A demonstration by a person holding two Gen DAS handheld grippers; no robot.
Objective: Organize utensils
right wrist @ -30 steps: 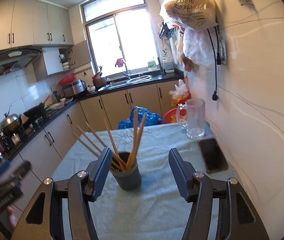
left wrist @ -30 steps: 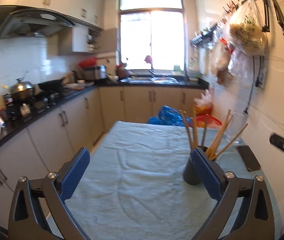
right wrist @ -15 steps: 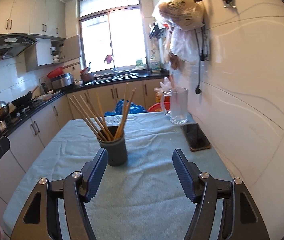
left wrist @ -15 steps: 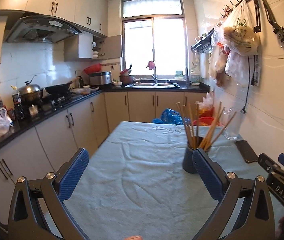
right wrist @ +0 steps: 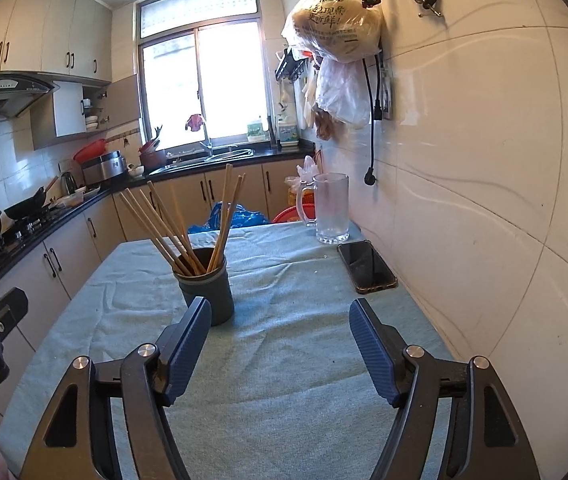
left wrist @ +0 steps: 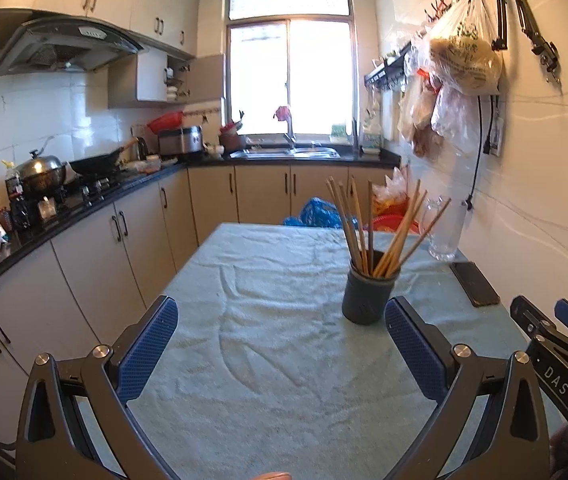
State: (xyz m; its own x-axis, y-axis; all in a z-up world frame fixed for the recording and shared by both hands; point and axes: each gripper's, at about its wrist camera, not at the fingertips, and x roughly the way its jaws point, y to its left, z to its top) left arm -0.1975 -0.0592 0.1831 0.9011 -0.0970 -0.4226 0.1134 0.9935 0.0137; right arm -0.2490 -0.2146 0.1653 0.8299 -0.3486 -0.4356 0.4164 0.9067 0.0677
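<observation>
Dark holder (left wrist: 369, 295) with chopsticks (left wrist: 368, 229), frame centre-right, on towel (left wrist: 268, 344); left gripper (left wrist: 280, 312) and right gripper (right wrist: 280, 312) spread, empty

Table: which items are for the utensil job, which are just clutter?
Job items:
chopsticks
dark holder cup

Lying about:
glass mug
phone
green cloth (table cover)

Both grippers' jaws are open and empty.
</observation>
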